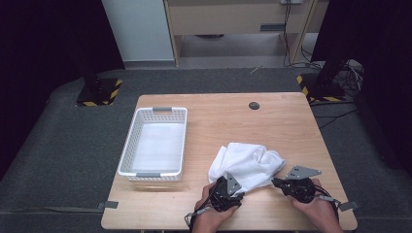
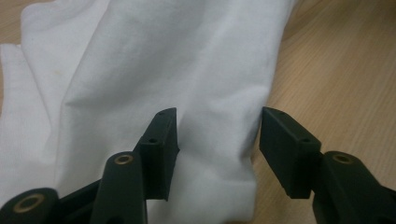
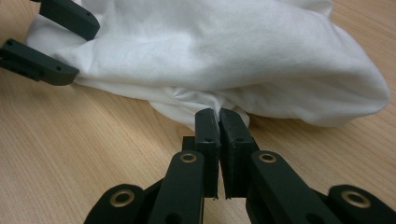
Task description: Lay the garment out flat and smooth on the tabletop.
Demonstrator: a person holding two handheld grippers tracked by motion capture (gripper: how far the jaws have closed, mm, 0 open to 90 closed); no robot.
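Observation:
A crumpled white cloth lies on the wooden table, near its front edge. My left gripper is at the cloth's near left corner. In the left gripper view its jaws stand apart, with a fold of the cloth lying between them and the pads not pressing on it. My right gripper sits at the cloth's near right side. Its jaws are shut and pinch a gathered bit of the cloth at their tips. The left gripper also shows open at the upper left of the right gripper view.
A white plastic basket stands empty on the left half of the table. A small dark round disc sits near the far edge. Bare wood lies beyond the cloth and to its right. Dark stands rest on the floor at both far corners.

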